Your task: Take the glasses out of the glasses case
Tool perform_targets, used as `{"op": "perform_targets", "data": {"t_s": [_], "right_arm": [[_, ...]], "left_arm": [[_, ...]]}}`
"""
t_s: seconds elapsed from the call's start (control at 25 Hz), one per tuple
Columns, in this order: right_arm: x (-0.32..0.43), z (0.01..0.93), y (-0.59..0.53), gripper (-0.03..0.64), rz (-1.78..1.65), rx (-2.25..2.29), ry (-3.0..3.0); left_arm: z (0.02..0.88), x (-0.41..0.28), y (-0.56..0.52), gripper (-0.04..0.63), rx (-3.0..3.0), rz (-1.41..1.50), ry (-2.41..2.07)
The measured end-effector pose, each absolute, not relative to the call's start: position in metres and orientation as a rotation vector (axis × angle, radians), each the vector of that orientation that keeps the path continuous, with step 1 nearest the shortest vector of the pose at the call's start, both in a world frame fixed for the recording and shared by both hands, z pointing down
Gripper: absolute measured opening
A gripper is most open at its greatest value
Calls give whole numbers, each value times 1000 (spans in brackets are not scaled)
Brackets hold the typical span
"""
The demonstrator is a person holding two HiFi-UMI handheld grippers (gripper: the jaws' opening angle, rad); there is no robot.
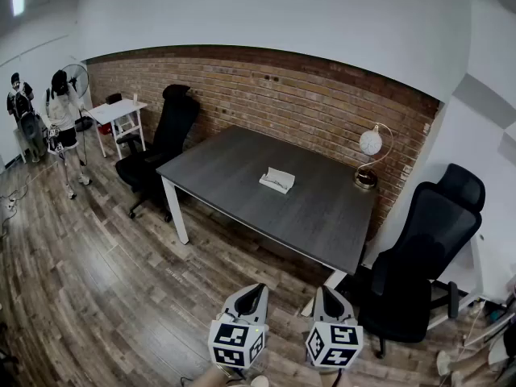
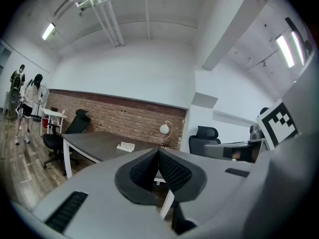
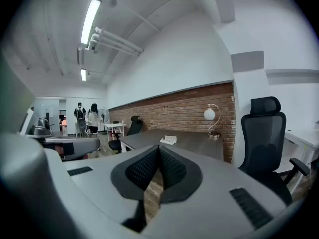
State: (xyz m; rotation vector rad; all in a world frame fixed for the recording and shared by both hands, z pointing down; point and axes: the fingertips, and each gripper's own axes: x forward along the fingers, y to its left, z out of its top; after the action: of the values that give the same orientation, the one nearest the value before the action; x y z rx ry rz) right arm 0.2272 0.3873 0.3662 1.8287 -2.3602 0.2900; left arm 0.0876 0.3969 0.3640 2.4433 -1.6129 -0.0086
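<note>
Two tools shut, case out of reach

Head view: the glasses case point(image 1: 276, 180) lies near the middle of the dark worktop point(image 1: 322, 216), well apart from both tools. My read is that the step in hand is the approach. Come up square to the near edge and open the jaws before reaching in. Use one tool to pin the case and the other for the glasses. The case is too small here to tell if the lid is up. Left tool point(image 1: 255, 290) and right tool point(image 1: 326, 293) sit side by side over the floor point(image 1: 97, 297).

Left gripper view: left tool point(image 2: 158, 151) has its jaws together with nothing between them. The case point(image 2: 125, 146) is far ahead.

Right gripper view: right tool point(image 3: 159, 148) has its jaws together and is empty. The case point(image 3: 169, 140) is ahead on the worktop.
</note>
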Motion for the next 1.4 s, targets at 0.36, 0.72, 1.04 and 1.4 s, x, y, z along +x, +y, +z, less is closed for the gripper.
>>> {"op": "perform_targets", "data": {"t_s": [0.36, 0.72, 1.04, 1.4], "right_arm": [[238, 367, 369, 32, 340, 1823, -2411], [249, 388, 355, 32, 419, 1796, -2405], [263, 410, 333, 32, 505, 1790, -2376], [262, 411, 270, 32, 500, 1764, -2395]], "left_arm": [[367, 96, 379, 18, 2432, 22, -1648], [387, 80, 365, 18, 2340, 34, -1721], [400, 82, 340, 20, 2303, 39, -1742], [395, 77, 282, 19, 2290, -1, -1783]]}}
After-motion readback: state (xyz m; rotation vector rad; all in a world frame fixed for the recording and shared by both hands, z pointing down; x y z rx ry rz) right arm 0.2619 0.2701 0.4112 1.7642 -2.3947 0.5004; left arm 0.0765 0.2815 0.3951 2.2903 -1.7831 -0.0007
